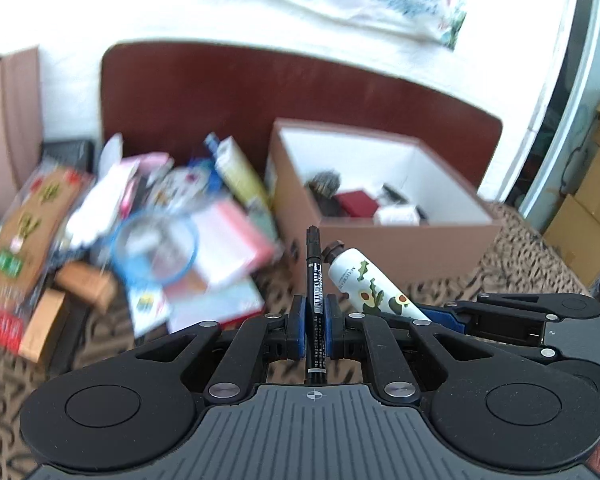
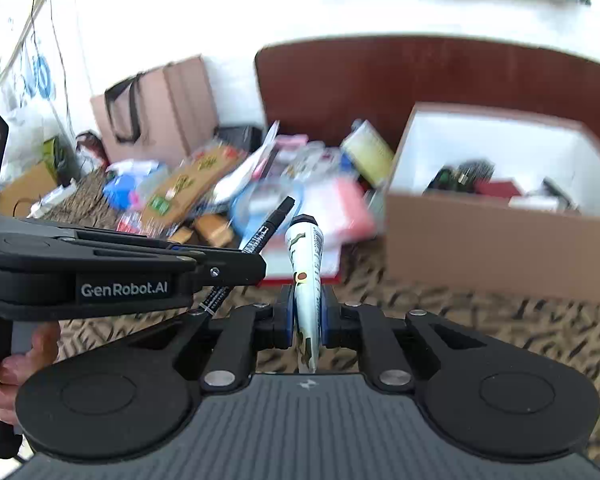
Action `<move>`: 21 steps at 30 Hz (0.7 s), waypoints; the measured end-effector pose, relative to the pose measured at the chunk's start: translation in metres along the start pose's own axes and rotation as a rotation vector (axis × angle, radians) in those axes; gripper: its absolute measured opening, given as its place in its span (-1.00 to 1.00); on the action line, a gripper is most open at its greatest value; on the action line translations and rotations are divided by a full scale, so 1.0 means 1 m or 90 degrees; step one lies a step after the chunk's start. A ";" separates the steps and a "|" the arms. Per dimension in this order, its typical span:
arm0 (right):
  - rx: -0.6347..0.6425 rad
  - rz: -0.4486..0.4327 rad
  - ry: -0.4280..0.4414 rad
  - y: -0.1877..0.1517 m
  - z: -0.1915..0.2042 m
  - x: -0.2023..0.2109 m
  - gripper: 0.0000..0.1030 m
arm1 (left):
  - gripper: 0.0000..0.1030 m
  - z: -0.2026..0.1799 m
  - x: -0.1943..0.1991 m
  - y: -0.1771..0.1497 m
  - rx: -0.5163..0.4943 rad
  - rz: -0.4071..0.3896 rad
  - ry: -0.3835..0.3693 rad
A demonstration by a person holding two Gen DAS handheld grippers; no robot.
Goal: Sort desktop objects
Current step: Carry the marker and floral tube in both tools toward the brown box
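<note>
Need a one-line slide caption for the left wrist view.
Left gripper clamps a black marker, right gripper holds a white tube, both before the open brown box.

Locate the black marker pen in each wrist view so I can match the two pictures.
Left wrist: black marker pen at centre, clamped upright in the left gripper.
Right wrist: black marker pen left of centre, slanting up-right, beside the avocado-print tube.
Shared landmark: brown cardboard box.
</note>
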State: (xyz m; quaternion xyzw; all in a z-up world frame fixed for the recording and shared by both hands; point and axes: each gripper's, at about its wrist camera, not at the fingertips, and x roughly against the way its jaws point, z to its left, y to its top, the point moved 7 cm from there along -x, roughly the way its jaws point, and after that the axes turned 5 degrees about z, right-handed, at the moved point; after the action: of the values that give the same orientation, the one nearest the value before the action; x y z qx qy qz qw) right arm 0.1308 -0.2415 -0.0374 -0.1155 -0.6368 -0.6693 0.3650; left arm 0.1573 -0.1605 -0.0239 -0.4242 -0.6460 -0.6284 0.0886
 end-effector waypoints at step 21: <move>-0.007 -0.084 -0.135 0.127 -0.128 -0.015 -0.72 | -0.91 -0.047 -0.118 0.147 0.001 -0.011 -0.054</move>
State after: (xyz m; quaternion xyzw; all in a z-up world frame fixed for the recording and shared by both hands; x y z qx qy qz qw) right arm 0.2620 -0.3464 0.0299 -0.1453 -0.6742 -0.6796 0.2500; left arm 0.3083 -0.2757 0.0167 -0.4450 -0.6532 -0.6100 0.0557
